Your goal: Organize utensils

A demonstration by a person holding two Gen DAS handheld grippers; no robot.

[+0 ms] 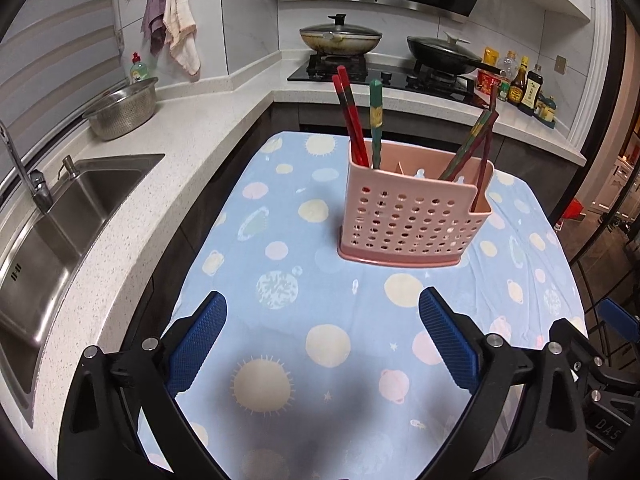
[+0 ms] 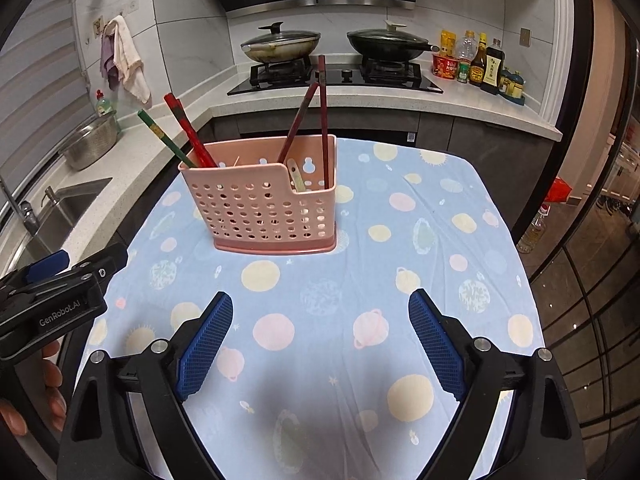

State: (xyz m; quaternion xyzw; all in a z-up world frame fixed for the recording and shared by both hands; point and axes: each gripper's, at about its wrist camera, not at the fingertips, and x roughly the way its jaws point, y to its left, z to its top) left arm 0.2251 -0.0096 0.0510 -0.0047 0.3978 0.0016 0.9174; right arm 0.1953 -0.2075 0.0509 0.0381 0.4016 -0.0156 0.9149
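A pink perforated utensil caddy point(image 2: 264, 204) stands alone on the cloth-covered table point(image 2: 460, 240), with bare cloth open on every side of it. Chopsticks point(image 2: 188, 132) lean out above the caddy's rim at both ends, crowding the space over its top; its middle section looks freer. Near of the caddy, the left hand-held gripper point(image 1: 322, 336) and right hand-held gripper point(image 2: 320, 340) hang over empty cloth, jaws spread wide with nothing between them. Left of the caddy, a dark gap separates the table from the counter and sink point(image 1: 80, 200).
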